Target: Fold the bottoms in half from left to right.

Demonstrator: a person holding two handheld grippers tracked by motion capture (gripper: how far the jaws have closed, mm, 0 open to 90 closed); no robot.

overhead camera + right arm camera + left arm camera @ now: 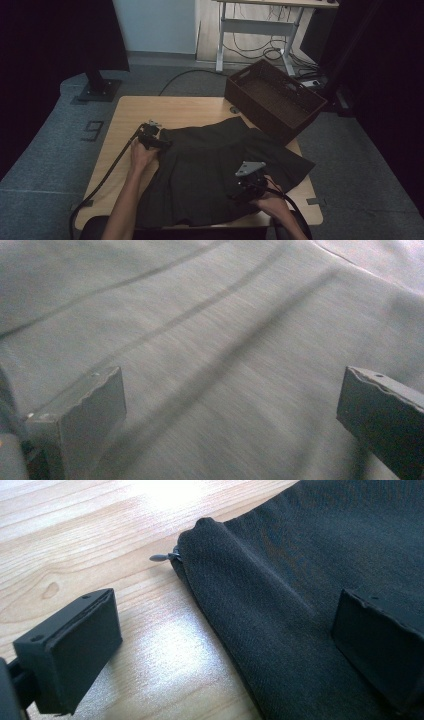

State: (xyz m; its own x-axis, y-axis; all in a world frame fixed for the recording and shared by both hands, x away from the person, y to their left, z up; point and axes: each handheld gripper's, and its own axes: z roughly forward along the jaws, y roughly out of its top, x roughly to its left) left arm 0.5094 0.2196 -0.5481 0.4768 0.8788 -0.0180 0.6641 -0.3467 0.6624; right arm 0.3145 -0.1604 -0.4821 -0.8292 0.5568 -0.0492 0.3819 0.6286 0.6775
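A black pleated skirt (pixel 210 160) lies spread flat on the wooden table (pixel 135 115). My left gripper (pixel 161 143) sits at the skirt's far left corner. In the left gripper view this gripper (pixel 225 645) stands open: one jaw is over bare wood, the other over the cloth (pixel 300 580), and the hem edge runs between them. A small metal zipper pull (pixel 159 557) pokes out at that corner. My right gripper (pixel 241 188) hovers over the near right part of the skirt. Its jaws (pixel 230 410) are wide open above the pleats (pixel 210 340), which look blurred, with nothing gripped.
A dark brown woven basket (pixel 275 100) stands at the table's far right corner, overhanging the edge. Bare wood lies left of and beyond the skirt. Cables trail from both grippers toward the near edge. A desk frame and floor cables are farther back.
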